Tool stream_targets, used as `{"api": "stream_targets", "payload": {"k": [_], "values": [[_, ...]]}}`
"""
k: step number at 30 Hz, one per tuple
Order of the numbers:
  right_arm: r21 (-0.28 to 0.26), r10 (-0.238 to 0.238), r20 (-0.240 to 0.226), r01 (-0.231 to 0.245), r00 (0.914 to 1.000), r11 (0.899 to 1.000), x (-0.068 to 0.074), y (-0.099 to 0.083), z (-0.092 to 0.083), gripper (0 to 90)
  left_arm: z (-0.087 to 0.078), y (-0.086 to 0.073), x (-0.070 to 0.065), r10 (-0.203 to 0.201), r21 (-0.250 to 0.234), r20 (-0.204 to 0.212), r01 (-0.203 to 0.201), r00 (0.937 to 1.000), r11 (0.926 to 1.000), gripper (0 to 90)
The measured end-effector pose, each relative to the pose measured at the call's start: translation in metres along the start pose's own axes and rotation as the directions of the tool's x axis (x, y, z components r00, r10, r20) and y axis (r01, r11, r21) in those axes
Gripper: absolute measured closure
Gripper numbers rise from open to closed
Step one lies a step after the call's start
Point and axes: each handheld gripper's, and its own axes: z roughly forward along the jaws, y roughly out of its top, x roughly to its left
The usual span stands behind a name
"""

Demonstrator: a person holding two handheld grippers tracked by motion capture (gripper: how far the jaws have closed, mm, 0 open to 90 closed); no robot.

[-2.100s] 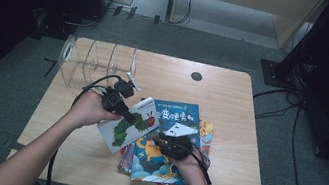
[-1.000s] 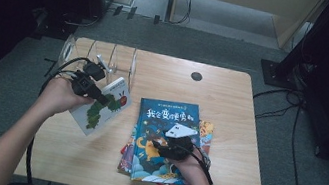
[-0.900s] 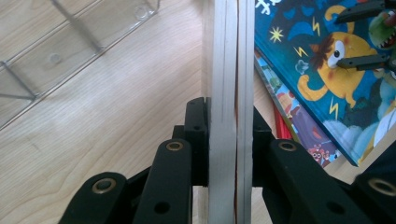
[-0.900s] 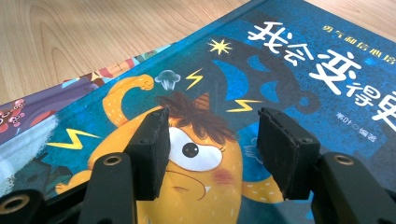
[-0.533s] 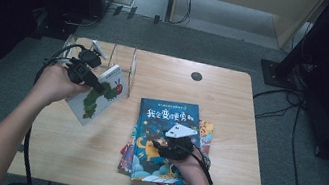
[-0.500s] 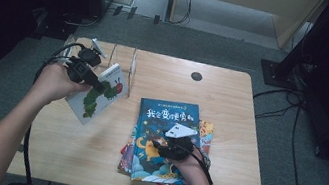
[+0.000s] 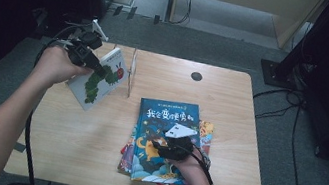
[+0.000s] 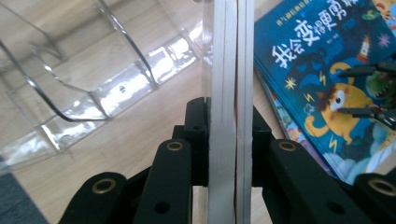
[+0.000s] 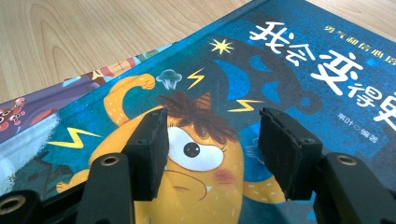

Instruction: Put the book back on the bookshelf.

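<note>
A white caterpillar picture book (image 7: 99, 77) is clamped by the left gripper (image 7: 98, 67) beside the clear rack (image 8: 93, 88), while the right gripper (image 9: 212, 156), unclenched, is rested on the blue book (image 9: 289, 70)

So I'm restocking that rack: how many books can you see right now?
At least 4: the white caterpillar book clamped in the left gripper beside the clear rack, the blue book topping the pile, and at least two partly covered beneath. More may be hidden.
</note>
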Motion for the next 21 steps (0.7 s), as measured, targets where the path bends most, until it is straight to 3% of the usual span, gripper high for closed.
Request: {"api": "stream_targets", "payload": {"k": [7,10,21], "values": [[0.001,-0.006,-0.002,0.006,1.0000,1.000,0.000,0.000,0.000,41.4,-0.006,0.017,0.004,-0.025,-0.001,-0.010,0.025,0.9996,0.9997,78.0],[0.001,-0.008,0.000,0.008,1.0000,1.000,0.001,0.000,0.000,41.2,-0.007,0.023,0.011,-0.060,-0.005,0.020,0.060,0.9980,0.9982,78.0],[0.003,-0.008,-0.002,0.008,1.0000,1.000,0.000,0.000,0.000,40.9,-0.008,0.043,0.019,-0.113,-0.009,-0.005,0.112,0.9936,0.9936,78.0]]}}
